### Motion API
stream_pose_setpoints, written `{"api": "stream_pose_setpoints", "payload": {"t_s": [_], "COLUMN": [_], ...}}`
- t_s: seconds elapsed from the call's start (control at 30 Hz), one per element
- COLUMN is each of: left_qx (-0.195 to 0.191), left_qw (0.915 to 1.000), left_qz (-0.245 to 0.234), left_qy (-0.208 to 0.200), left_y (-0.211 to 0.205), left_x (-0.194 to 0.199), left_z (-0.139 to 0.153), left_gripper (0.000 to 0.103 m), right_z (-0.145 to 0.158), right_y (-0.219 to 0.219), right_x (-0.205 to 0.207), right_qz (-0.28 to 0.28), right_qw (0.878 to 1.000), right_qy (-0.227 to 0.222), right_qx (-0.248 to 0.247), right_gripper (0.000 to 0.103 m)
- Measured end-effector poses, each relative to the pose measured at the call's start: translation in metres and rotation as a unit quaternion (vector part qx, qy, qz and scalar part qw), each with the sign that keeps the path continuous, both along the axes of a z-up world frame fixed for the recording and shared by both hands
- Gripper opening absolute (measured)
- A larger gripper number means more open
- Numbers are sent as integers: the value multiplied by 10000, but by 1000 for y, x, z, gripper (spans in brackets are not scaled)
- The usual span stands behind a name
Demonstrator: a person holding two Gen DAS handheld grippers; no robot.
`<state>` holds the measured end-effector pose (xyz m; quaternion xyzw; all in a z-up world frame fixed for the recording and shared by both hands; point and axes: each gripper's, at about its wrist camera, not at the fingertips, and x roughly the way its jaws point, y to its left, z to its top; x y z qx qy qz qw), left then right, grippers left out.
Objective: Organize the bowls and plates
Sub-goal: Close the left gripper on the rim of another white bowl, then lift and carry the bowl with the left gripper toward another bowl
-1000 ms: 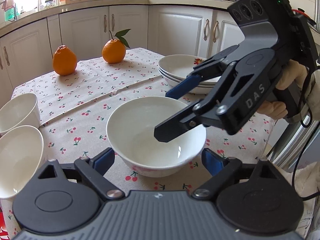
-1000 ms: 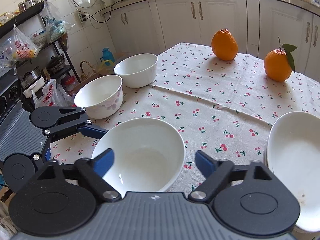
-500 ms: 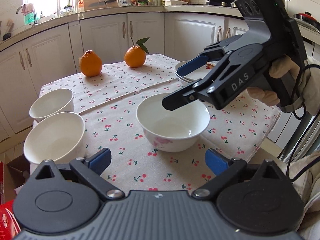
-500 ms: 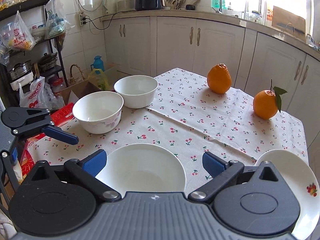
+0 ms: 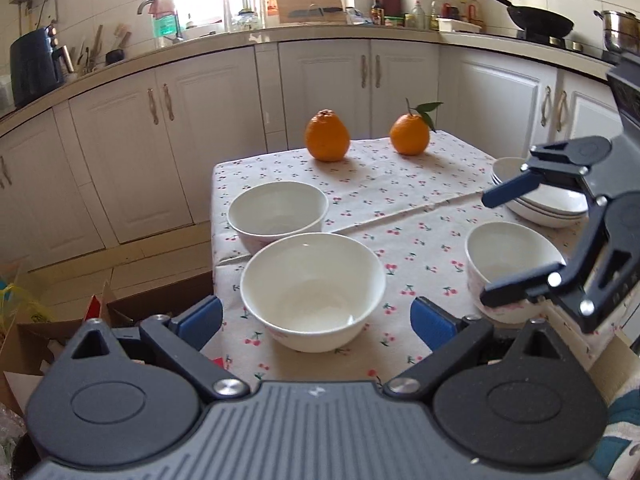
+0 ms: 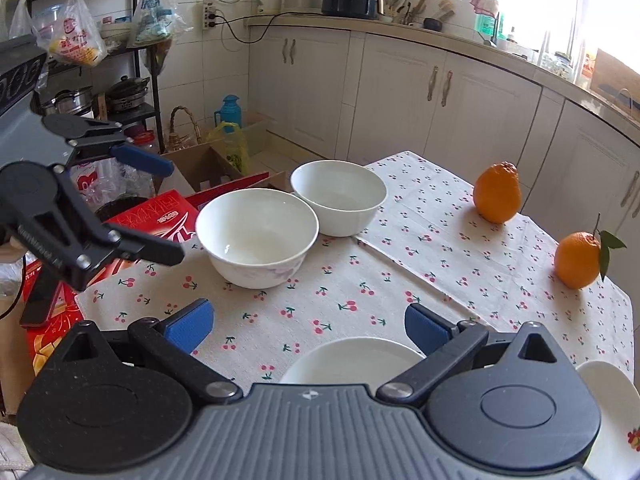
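Little writing can be read. In the right wrist view a red carton (image 6: pixel 160 216) at left centre carries white characters too small to make out, and the plastic bags (image 6: pixel 72 36) hanging at upper left bear printed characters that are also illegible. Raised lettering on the left gripper's side in that view is too blurred to read.

The left gripper (image 5: pixel 316 320) stands spread wide with nothing between its blue pads; the near bowl (image 5: pixel 312 292) sits on the cloth just beyond them, centred in the gap, untouched. A second bowl (image 5: pixel 278 212) lies behind it toward the upper left, the two nearly touching. The third bowl (image 5: pixel 512 256) is at right centre, partly hidden by the right gripper (image 5: pixel 486 248), whose fingers are spread apart and empty, one above the stacked plates (image 5: pixel 540 204) and one in front of the bowl's lower rim. The plates are partly covered by that gripper, so their count is unclear.

From the right wrist, the right gripper (image 6: pixel 308 328) is open and empty above the cherry-print cloth (image 6: pixel 360 288). The third bowl (image 6: pixel 352 360) is cut off by the gripper body at bottom centre. A plate (image 6: pixel 616 420) with a small red flower mark is cropped at lower right. Two oranges (image 6: pixel 498 192) stand at the right.
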<state>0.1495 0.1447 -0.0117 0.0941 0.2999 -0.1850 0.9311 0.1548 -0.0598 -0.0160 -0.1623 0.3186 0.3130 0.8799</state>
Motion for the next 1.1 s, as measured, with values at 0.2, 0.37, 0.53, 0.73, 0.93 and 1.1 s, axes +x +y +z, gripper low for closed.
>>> {"api": "stream_pose_setpoints", "payload": {"t_s": [0.2,0.37,0.53,0.73,0.93,1.1], "left_qx": [-322,-485,-504,-573,-656,-705], "left_qw": [9987,9969,9956,9944,9929,9923], "left_qz": [197,231,178,2,-87,-122], "left_qy": [346,582,770,889,989,1014], "left_y": [18,24,23,21,22,23], "left_x": [38,62,79,91,97,98], "left_z": [-10,-20,-29,-32,-33,-34], "left_gripper": [98,96,89,76,66,64], "right_z": [-9,-16,-22,-29,-36,-40], "right_y": [25,36,48,62,74,78], "right_x": [8,21,34,46,51,57], "right_qz": [145,229,257,425,566,546], "right_qw": [9999,9996,9993,9983,9973,9968], "right_qy": [4,166,257,382,427,527], "right_qx": [-88,-67,-60,-75,-175,-238], "right_gripper": [103,103,103,103,100,88]}}
